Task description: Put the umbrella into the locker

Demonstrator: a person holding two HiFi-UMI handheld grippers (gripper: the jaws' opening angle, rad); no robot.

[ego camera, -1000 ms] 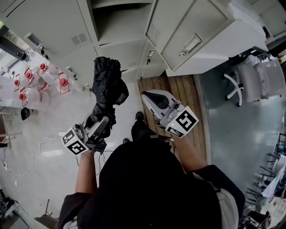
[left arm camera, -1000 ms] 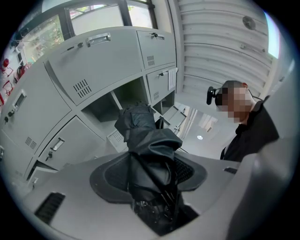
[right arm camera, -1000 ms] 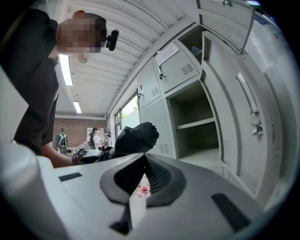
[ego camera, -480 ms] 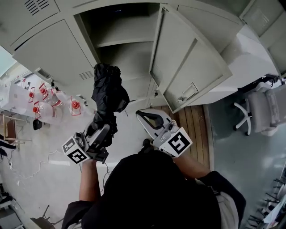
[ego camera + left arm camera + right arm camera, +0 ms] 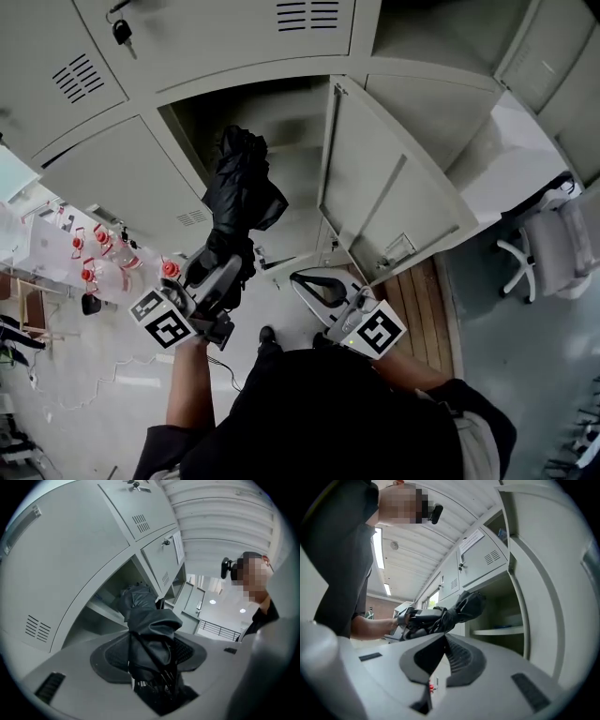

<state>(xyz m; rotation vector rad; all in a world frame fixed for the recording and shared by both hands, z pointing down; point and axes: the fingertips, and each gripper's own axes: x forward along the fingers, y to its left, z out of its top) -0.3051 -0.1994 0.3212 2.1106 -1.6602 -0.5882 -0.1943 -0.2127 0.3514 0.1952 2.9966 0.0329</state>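
Clearly the left gripper (image 5: 221,273) is clamped on the folded black umbrella (image 5: 246,192), its jaws standing wide around the bundle's lower end. In the left gripper view the crumpled fabric and rib tips fill the gap, so the pads' inner faces and the umbrella's handle are covered. The umbrella points level toward the locker (image 5: 234,73), and its far end overlaps the dark mouth of the open compartment beside the swung-out door (image 5: 384,202). Whether the tip has crossed the opening is hard to settle: from the head view it lies over the shadowed interior, while from the right gripper view the umbrella (image 5: 465,606) ends about at the compartment's front edge, near a shelf (image 5: 494,631) inside. The back of the compartment is too dark to read. The right gripper (image 5: 302,277) hangs lower and to the right, apart from the umbrella, its jaws drawn together with nothing between them. The person's dark torso fills the bottom of the head view and hides the floor under both arms. Red-capped bottles (image 5: 101,266) at the left edge are small and partly cut off, and an office chair (image 5: 548,248) is cropped at the right.
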